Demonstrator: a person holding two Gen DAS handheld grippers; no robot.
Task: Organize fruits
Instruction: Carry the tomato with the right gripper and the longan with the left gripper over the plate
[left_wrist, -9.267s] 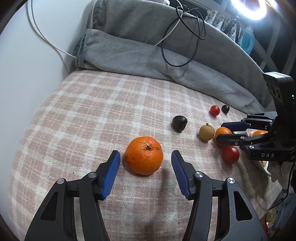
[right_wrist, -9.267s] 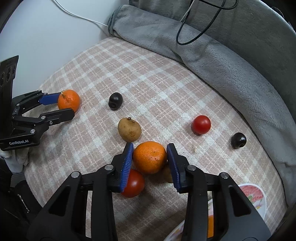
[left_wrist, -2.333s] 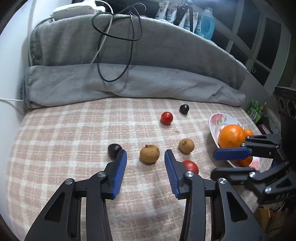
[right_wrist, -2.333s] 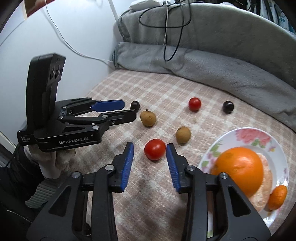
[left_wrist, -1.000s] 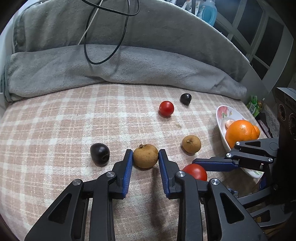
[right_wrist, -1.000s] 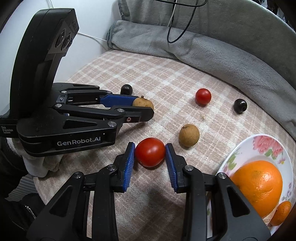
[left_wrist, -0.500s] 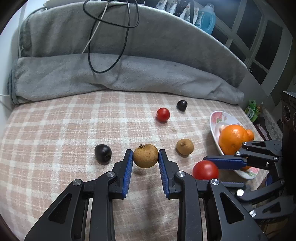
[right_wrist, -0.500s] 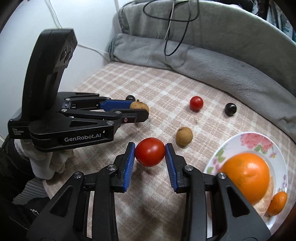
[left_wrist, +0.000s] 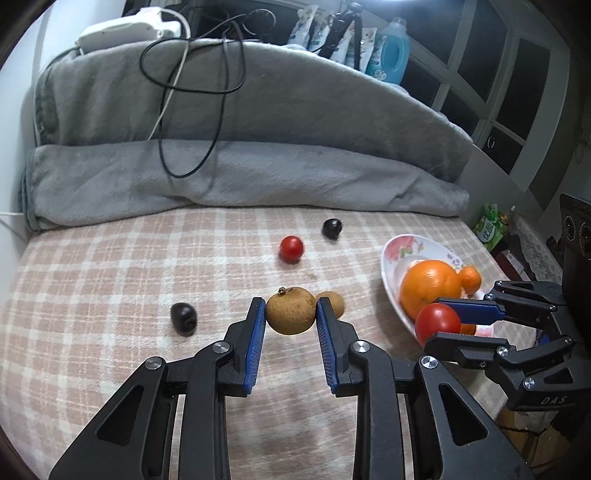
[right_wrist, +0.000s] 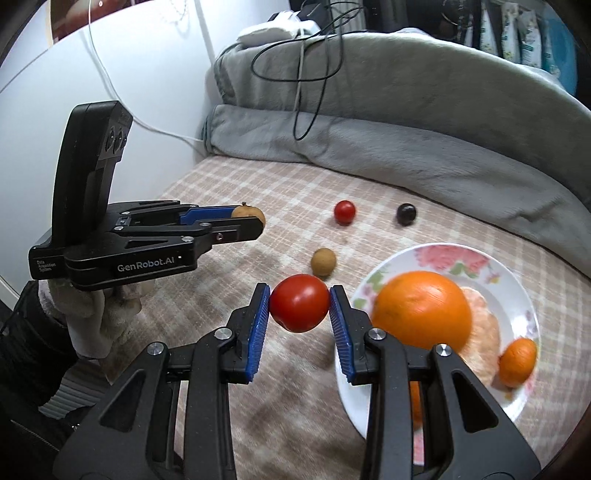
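Brown fruit (left_wrist: 290, 311) clamped in left gripper (left_wrist: 290, 314); right gripper (right_wrist: 299, 308) clamps tomato (right_wrist: 299, 302).

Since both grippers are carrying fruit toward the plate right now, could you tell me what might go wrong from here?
1. The plate already holds a large orange and smaller pieces; a tomato dropped by the right gripper could roll off the bare rim side.
2. The left gripper holds the round brown fruit only by its sides, so it may slip.
3. Both grippers converge on one plate and could collide.
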